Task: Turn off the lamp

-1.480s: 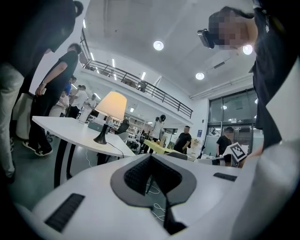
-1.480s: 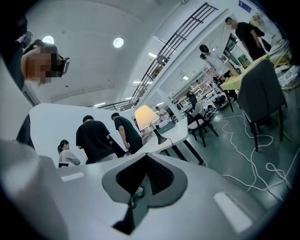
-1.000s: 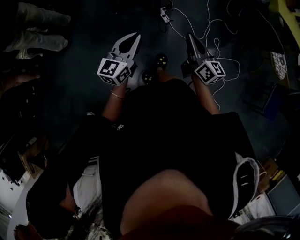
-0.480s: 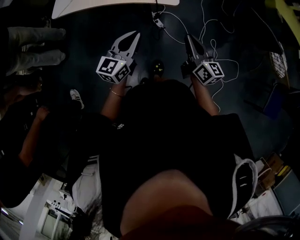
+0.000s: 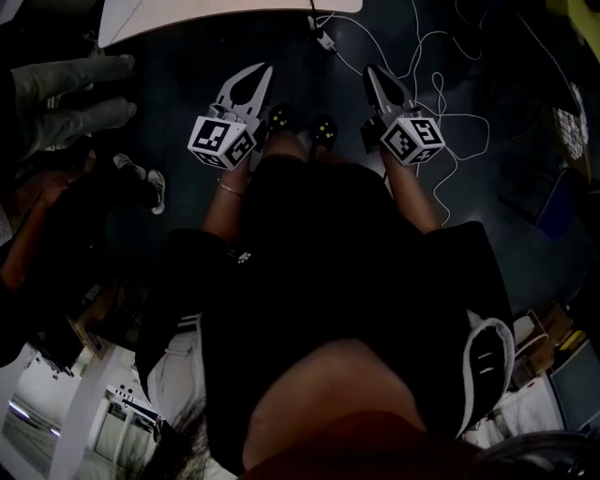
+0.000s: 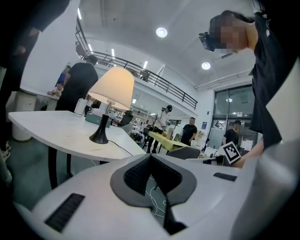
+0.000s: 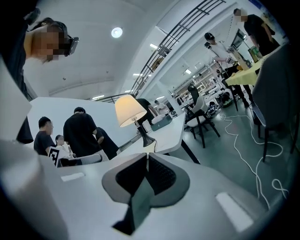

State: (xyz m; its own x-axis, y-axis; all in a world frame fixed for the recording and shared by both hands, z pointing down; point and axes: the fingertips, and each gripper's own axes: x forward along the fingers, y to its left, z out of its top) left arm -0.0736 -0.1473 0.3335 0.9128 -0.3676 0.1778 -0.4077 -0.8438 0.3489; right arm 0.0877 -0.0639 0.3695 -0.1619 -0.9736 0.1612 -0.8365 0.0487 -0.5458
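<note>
The lamp [image 6: 111, 87] has a glowing cream shade and a black flared base [image 6: 99, 136]. It stands on a white table [image 6: 51, 129], a good way ahead of my left gripper [image 6: 150, 155]. In the right gripper view the lamp [image 7: 130, 110] stands beyond my right gripper [image 7: 144, 154]. In the head view both grippers are held out over the dark floor, short of the table's edge [image 5: 225, 11]. The left gripper [image 5: 265, 67] and the right gripper [image 5: 370, 71] are both shut and hold nothing. The head view does not show the lamp.
White cables [image 5: 441, 80] trail over the floor ahead right. Several people stand around the table [image 7: 79, 133]. A grey gloved hand [image 5: 70, 89] reaches in at the left. Chairs [image 7: 202, 117] stand by the table's right side, and a yellow-green table [image 6: 165, 138] lies farther back.
The white table's edge has come into the top of the head view as the person stepped forward. Both grippers moved ahead with it and stayed shut.
</note>
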